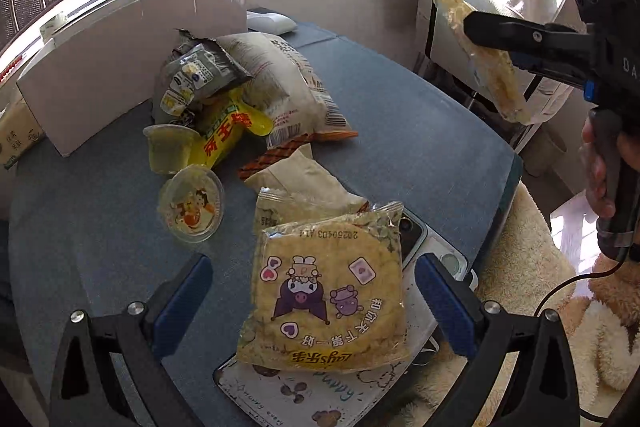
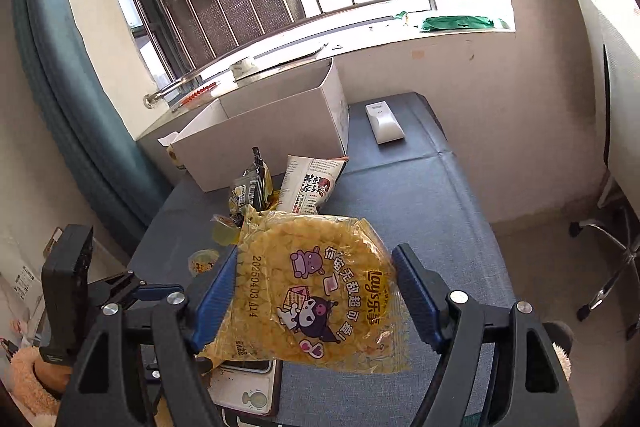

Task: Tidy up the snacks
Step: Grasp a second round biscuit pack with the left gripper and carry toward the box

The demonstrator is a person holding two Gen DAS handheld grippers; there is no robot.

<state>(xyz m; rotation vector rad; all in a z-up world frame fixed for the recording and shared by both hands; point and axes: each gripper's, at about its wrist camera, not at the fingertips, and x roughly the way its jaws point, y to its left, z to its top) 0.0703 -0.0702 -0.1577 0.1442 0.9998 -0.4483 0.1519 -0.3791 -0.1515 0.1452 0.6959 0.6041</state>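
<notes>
Packet of yellow crisps [image 2: 320, 287] is held aloft between the right gripper's [image 2: 316, 267] spread fingers, while a second packet [image 1: 324, 291] is flanked on the table [image 1: 400, 131] by the left gripper's [image 1: 312, 267] wide-open fingers.

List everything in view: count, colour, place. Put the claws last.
held crisp packet: 1, yellow, lifted above the table in the right claw
lying crisp packet: 1, yellow, near table edge, resting partly on the phone
phone: 1, pale, under that packet
jelly cups: 2, clear yellowish, left of the pile
snack pile: several bags, white, grey, yellow, mid-table in front of the box
box: 1, white, open, back of table
remote: 1, white, far end of table
table: 1, blue-grey
left claw: black with blue pads, open, over the lying packet
right claw: black with blue pads, gripping the held packet
</notes>
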